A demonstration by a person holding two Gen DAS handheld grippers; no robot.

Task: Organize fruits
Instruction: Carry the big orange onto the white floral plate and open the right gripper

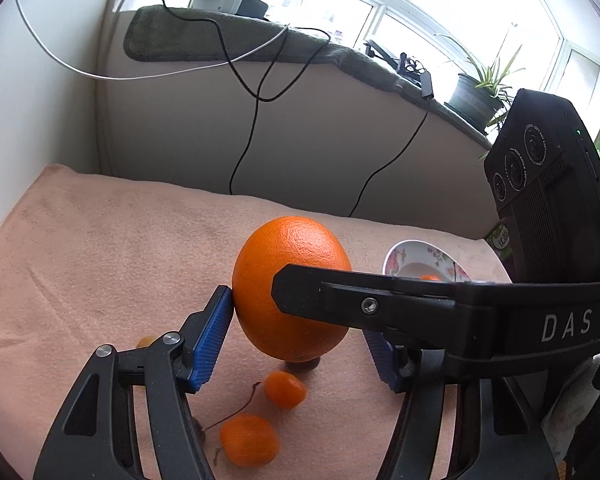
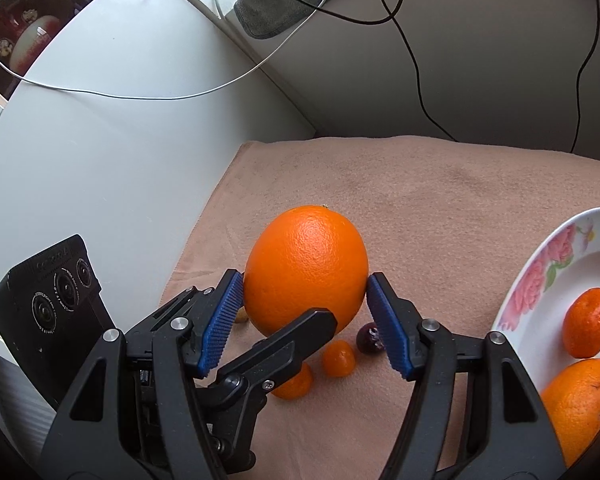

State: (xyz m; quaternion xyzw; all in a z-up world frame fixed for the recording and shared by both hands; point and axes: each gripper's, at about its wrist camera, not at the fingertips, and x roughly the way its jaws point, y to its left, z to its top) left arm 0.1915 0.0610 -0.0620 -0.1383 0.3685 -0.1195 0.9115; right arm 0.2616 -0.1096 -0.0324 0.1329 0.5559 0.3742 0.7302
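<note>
Orange pinched by both tongs; plate holds orange, tangerine.

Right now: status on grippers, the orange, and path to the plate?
Both grippers, left and right, clamped on the big orange, lifted off the towel. Plate already holds two fruits. Path looks clear.

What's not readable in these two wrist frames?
- Left wrist: the left claw's right blue pad contact, hidden by the right claw's finger and the big orange.
- Left wrist: contents of the floral white plate, blocked by that finger.
- Right wrist: plate cut off by the frame edge.
</note>
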